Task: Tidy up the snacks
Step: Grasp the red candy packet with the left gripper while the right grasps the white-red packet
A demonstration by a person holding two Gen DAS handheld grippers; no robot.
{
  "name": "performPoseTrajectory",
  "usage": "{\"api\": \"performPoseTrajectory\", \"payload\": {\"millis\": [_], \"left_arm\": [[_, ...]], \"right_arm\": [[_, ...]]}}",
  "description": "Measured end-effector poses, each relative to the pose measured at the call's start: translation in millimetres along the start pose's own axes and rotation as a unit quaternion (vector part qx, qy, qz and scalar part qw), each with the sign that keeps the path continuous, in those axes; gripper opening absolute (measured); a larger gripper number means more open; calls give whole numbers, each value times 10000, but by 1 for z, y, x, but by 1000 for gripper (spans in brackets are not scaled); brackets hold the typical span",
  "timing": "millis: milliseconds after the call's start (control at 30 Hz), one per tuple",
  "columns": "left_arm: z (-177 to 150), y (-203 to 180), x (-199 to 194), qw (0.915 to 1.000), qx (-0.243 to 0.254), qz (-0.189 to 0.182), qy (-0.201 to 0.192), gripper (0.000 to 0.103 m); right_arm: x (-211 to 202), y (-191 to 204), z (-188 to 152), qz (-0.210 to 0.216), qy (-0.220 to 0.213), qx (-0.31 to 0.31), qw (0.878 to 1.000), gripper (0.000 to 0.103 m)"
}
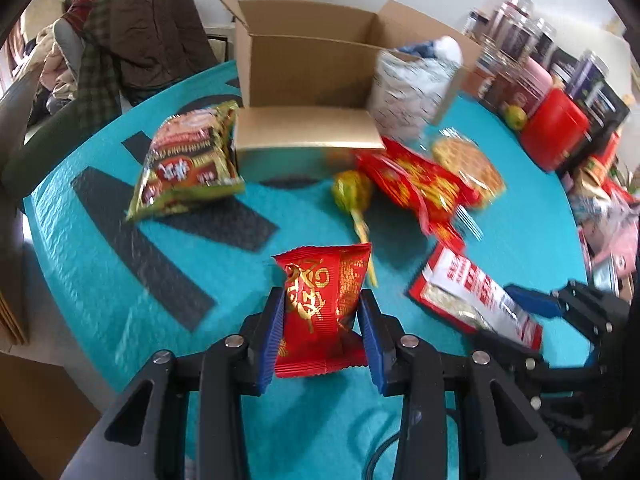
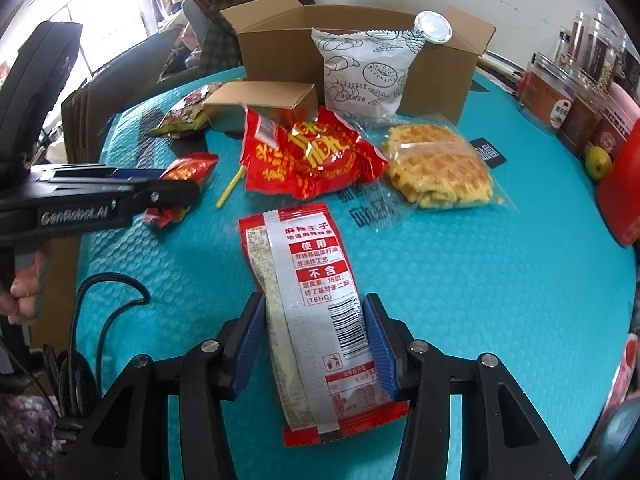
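Lying at the far left of the teal table [image 1: 100, 240] is a green snack bag [image 1: 188, 160], its right edge against a small closed cardboard box [image 1: 304, 136]. Behind that stands a large open cardboard box [image 1: 308, 68] with its flaps up, and a white bread bag [image 2: 364, 76] leans upright on its front wall; the left wrist view shows this bag only as a blur.

Nearer the middle, the left tool [image 1: 322, 320] pinches a small red packet [image 1: 324, 312] between its blue pads, which press on both sides of the wrapper. Just beyond it lies a green lollipop [image 1: 352, 190] with a yellow stick, beside a crumpled red wrapper [image 1: 420, 184]. To the right of that wrapper sits a waffle in clear plastic [image 2: 436, 168].

The right tool [image 2: 314, 344] grips a long red and white sachet [image 2: 312, 292] by its lower half, with pads tight on its long edges and its top end pointing toward the crumpled wrapper. Whether the sachet rests on the table or is lifted off it I cannot tell.

Along the right edge stand jars [image 2: 568, 92], a small green fruit [image 2: 598, 160] and a red container [image 1: 554, 128].
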State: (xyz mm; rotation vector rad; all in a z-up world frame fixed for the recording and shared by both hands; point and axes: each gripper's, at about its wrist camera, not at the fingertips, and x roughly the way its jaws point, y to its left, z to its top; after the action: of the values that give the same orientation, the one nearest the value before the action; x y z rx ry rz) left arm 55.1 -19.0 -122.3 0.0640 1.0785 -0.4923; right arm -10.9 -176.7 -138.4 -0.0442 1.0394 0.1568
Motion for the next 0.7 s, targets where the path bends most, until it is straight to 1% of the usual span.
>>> {"api": "performPoseTrajectory", "payload": {"millis": [133,233,367,433,467,533,667,700], "left_arm": [[-12,-10,-6,9999,147,6,55,37],[-16,-13,-8,9998,137,-115,130,37],[-18,-16,-1,9996,133,-97,234,37],[-17,-18,0,9997,131,-60,213,38],[-17,-20,1,9996,185,-22,219,38],[-17,-22,2,9994,266,28,222,39],[-17,-30,5,9984,474,186,226,40],[-17,-31,5,9983,496,205,226,40]], "right_arm": [[-5,2,-8,20,79,-71,9999,49],[-8,4,-12,77,157,-101,9998,49],[-7,3,-15,130,246,-117,9995,52],[-5,2,-14,58,252,-134,9996,61],[-3,2,-14,59,264,-143,9995,63],[-2,4,-13,78,257,-215,9994,71],[1,7,-13,-30,200,-355,9992,72],[0,6,-13,-36,185,-348,9992,70]]}}
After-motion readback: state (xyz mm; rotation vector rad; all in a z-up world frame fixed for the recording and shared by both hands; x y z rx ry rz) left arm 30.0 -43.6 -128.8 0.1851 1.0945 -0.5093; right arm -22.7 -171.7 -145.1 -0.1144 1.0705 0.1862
